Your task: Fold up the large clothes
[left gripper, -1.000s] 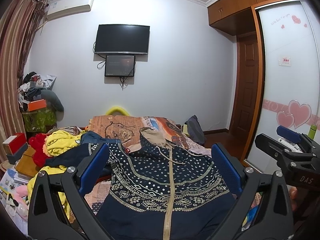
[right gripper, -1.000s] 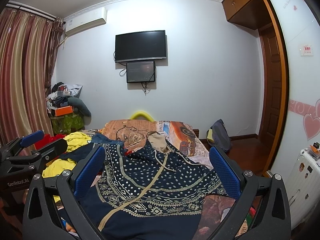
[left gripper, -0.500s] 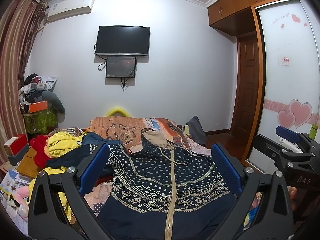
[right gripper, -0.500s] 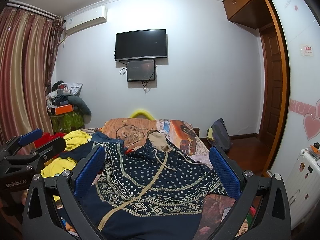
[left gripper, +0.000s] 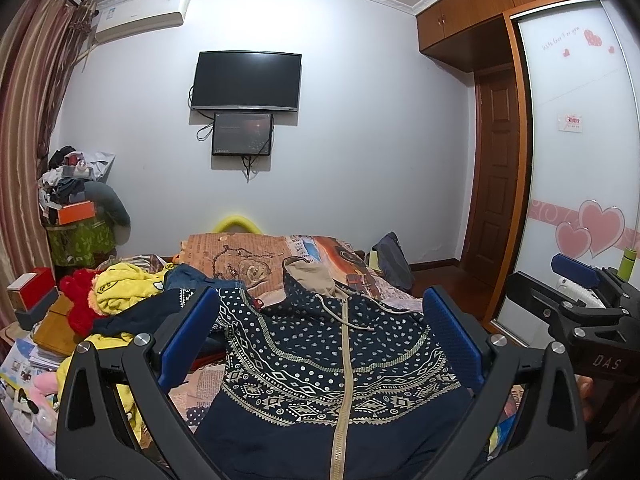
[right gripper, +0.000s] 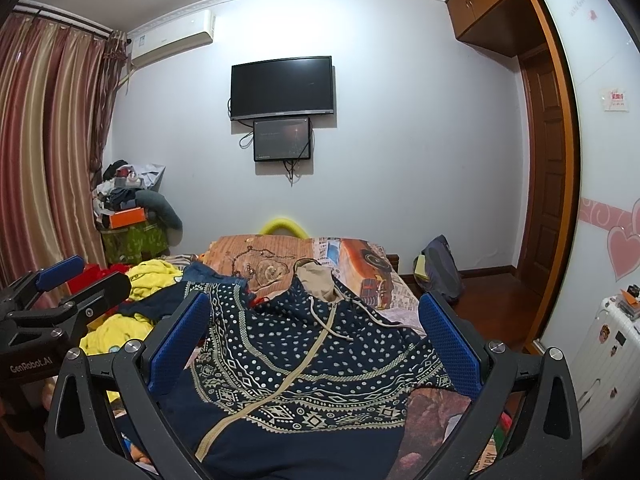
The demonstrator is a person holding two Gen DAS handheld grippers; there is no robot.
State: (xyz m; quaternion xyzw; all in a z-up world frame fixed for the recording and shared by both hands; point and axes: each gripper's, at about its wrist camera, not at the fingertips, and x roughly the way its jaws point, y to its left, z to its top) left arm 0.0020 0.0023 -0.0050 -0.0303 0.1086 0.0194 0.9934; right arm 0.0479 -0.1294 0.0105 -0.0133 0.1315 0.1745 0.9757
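Observation:
A navy zip hoodie (left gripper: pixel 332 364) with white dots, a patterned band and a beige hood lies spread front-up on the bed; it also shows in the right wrist view (right gripper: pixel 316 364). My left gripper (left gripper: pixel 320 332) is open and empty, held above the hoodie's chest. My right gripper (right gripper: pixel 316 328) is open and empty, also above the hoodie. Each gripper shows at the edge of the other's view: the right one at the right (left gripper: pixel 576 304), the left one at the left (right gripper: pixel 68 292).
A pile of yellow, red and dark clothes (left gripper: pixel 116 292) lies left of the hoodie. The bed has a printed orange cover (left gripper: pixel 256 252). A wardrobe (left gripper: pixel 572 160) and door stand at the right, a white suitcase (right gripper: pixel 608 364) beside them.
Both views have tilted down very slightly; the grippers stay open above the hoodie, which has not moved.

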